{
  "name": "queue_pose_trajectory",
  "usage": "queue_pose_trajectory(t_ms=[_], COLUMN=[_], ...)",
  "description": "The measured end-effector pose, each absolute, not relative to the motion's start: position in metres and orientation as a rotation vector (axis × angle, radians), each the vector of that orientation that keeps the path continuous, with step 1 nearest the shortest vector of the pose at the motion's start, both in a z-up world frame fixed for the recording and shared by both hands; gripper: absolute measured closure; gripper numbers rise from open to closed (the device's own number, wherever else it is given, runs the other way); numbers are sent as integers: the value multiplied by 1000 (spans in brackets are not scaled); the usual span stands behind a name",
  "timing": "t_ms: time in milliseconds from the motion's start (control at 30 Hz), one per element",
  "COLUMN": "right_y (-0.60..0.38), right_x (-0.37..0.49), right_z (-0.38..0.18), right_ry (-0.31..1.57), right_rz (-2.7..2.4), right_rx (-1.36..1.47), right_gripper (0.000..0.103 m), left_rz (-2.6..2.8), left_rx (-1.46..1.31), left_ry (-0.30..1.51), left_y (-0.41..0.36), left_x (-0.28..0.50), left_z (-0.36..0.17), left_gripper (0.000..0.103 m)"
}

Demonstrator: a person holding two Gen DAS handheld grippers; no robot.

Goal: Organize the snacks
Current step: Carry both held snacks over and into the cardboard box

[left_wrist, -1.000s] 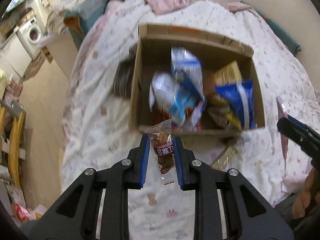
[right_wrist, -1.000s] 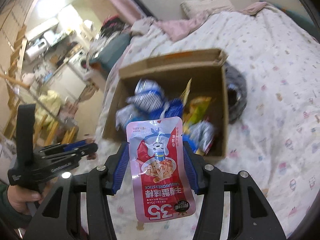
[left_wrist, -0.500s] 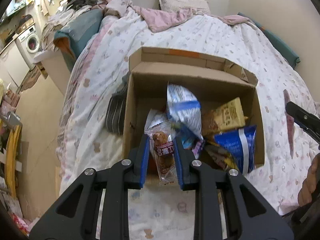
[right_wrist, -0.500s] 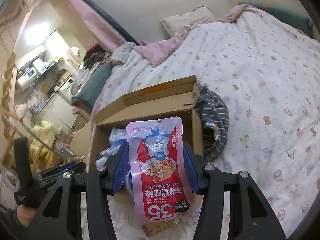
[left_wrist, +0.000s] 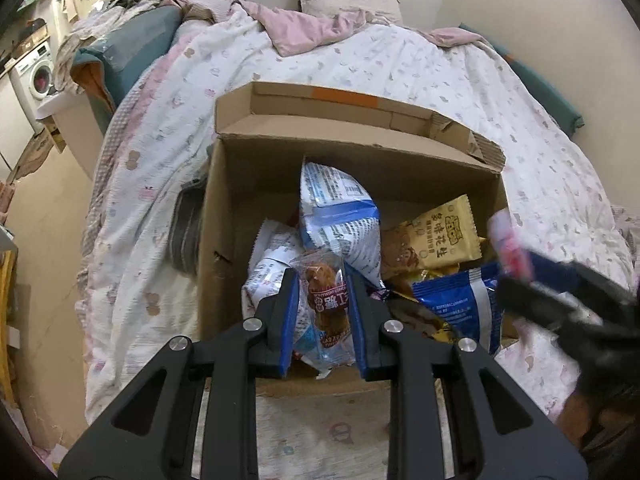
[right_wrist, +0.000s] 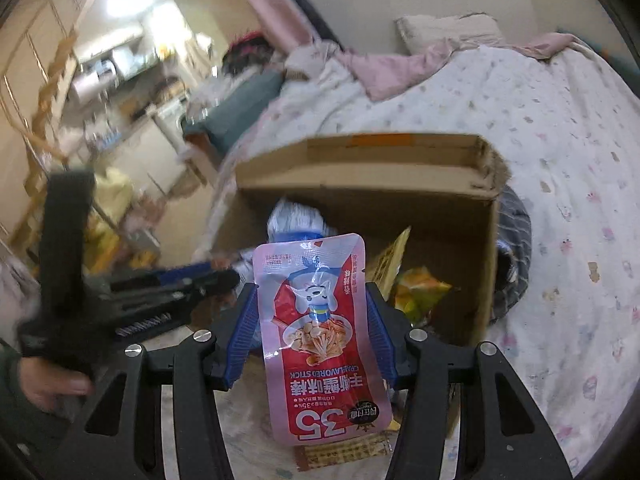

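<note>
Left gripper [left_wrist: 323, 300] pinching a clear-wrapped brown snack [left_wrist: 326, 304] over the open cardboard box [left_wrist: 224, 216]. Right gripper [right_wrist: 314, 320] clamped on a pink-and-red crab-stick pouch [right_wrist: 320, 336] at the box's near edge. Box full of snack bags, resting on a patterned quilt [left_wrist: 160, 168] on a bed.

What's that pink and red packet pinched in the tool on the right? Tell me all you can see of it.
The pink and red pouch is a flat, glossy plastic sachet with rounded corners, printed with a cartoon dog, a food picture, a large 35 and "crab flavored stick", all reading upside down. The right gripper clamps its two side edges, holding it flat-on to the camera in front of the open cardboard box.
</note>
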State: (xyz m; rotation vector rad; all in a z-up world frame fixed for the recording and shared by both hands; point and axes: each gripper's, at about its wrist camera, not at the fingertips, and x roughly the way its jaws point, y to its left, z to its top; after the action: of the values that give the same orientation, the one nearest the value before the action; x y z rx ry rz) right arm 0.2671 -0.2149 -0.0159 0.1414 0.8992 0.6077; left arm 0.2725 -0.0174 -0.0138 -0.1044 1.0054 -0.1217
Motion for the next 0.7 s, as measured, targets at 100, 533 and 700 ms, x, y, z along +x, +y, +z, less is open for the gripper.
queue_pose_trajectory(t_ms=[100,533,700], right_y=[-201,-229,-217], right_x=[276,290,290], right_z=[-36,-50,-47], right_ry=[951,965,966], right_rz=[553,426,539], right_rx=[66,112,229], right_gripper=[49,49,49], left_rz=[-136,-171,-216], left_rx=[-93,-94,-63], left_ry=[1032,1096,1064], left_y=[-22,-29,-42], left_x=[275,284,276], left_z=[-23,-49,-43], left_gripper=[82,82,82])
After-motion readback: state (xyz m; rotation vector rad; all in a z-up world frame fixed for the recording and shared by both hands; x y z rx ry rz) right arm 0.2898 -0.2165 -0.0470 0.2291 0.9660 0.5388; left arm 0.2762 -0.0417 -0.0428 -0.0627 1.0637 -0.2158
